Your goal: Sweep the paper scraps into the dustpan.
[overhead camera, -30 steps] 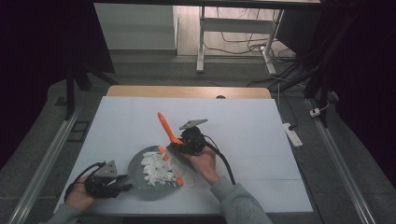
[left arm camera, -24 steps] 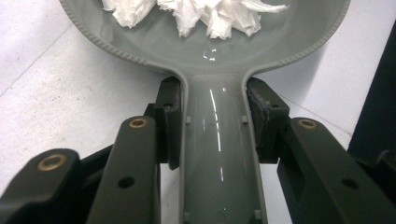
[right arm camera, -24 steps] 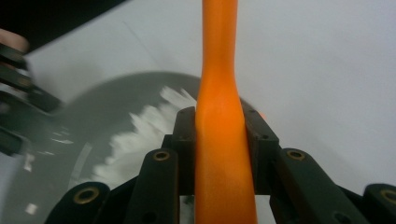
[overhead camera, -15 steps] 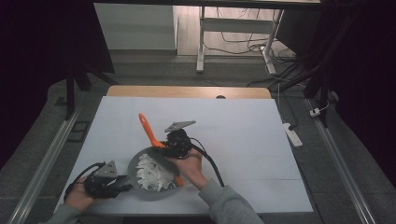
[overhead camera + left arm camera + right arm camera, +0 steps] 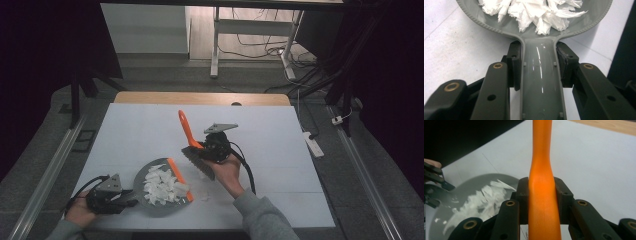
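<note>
A grey dustpan (image 5: 150, 200) with an orange lip lies at the table's front left, and white paper scraps (image 5: 162, 185) are heaped in it. My left gripper (image 5: 126, 198) is shut on the pan's handle (image 5: 540, 82), with one pad (image 5: 515, 62) pressed on each side. To the right of the pan, my right gripper (image 5: 204, 148) is shut on an orange hand brush (image 5: 186, 129). The brush handle (image 5: 541, 182) points up and away. Its dark bristles (image 5: 198, 164) hang just right of the pan's lip. A few scraps (image 5: 205, 192) lie on the table beside the lip.
The table is covered by a white sheet (image 5: 280, 150), with a wooden edge (image 5: 200, 98) at the back. A power strip (image 5: 313, 142) lies off the right side. In the right gripper view the dustpan (image 5: 461, 195) and the other gripper (image 5: 434, 182) appear at left.
The right gripper swept the brush left toward the dustpan, then drew it back to the right and slightly up. The left gripper and the pan have stayed put.
</note>
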Motion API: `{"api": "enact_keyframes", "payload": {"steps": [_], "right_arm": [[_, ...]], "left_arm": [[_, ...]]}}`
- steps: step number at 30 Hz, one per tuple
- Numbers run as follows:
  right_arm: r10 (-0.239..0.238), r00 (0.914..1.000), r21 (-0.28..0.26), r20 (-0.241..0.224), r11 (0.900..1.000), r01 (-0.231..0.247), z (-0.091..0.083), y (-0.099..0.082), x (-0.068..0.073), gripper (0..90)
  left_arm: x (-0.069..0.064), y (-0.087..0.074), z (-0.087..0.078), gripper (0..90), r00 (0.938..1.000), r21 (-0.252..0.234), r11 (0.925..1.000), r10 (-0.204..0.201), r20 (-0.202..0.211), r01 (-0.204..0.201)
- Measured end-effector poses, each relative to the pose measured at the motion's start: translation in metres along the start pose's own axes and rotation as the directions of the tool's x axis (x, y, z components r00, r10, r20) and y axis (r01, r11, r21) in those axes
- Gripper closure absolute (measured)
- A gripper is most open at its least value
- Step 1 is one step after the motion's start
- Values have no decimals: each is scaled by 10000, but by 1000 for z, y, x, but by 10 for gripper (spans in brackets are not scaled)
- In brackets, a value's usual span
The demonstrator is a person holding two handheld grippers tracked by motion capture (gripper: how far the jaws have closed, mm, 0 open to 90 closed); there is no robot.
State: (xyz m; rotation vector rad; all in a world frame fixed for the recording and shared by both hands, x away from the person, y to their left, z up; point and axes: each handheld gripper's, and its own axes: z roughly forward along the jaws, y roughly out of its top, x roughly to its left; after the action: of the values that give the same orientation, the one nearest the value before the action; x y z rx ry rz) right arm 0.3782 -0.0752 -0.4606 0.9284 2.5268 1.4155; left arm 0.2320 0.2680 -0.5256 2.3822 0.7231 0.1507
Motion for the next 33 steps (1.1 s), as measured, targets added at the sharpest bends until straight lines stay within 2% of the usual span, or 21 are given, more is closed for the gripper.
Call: {"api": "enact_keyframes", "payload": {"steps": [5, 6, 11, 15, 20, 21, 22, 23, 25, 26, 29, 33], "right_arm": [[-53, 9994, 350, 333, 9994, 42, -15, -13, -2, 703], [-45, 9990, 552, 449, 9985, 21, -21, -21, 0, 703], [23, 9980, 876, 633, 9961, -79, -26, -36, 5, 703], [253, 9956, 1010, 903, 9943, -344, -19, -45, 10, 703], [207, 9983, 1032, 538, 9943, -262, 2, -42, 25, 704], [189, 9991, 1022, 374, 9945, -227, 7, -40, 30, 704], [411, 9990, 923, -148, 9949, -396, 15, -38, 37, 704], [411, 9990, 923, -148, 9949, -396, 15, -38, 37, 704], [523, 9967, 675, -625, 9966, -481, 19, -35, 43, 704], [463, 9967, 544, -660, 9976, -427, 19, -33, 45, 704], [397, 9978, 101, -535, 9992, -392, 10, -27, 40, 704], [585, 9982, -306, 105, 9978, -581, -8, -22, 17, 704]], "left_arm": [[-2, -2, -3, 616, 9995, -148, 9997, 210, 230, -207], [-3, -2, -3, 616, 9993, -136, 9995, 272, 268, -268], [-6, 1, 0, 616, 9972, -86, 9985, 543, 513, -540], [-10, 6, 3, 616, 9961, -43, 9978, 667, 570, -666], [-15, 13, 8, 616, 9949, 122, 9966, 812, 599, -820], [-16, 15, 8, 616, 9947, 149, 9963, 840, 592, -851], [-17, 16, 9, 616, 9946, 163, 9961, 854, 596, -865], [-17, 16, 9, 616, 9946, 183, 9960, 860, 587, -872], [-18, 17, 10, 616, 9943, 218, 9956, 894, 579, -907], [-18, 17, 11, 616, 9944, 233, 9956, 889, 578, -903], [-17, 17, 11, 616, 9943, 282, 9955, 891, 586, -908], [-17, 18, 12, 615, 9948, 317, 9959, 829, 585, -848]]}}
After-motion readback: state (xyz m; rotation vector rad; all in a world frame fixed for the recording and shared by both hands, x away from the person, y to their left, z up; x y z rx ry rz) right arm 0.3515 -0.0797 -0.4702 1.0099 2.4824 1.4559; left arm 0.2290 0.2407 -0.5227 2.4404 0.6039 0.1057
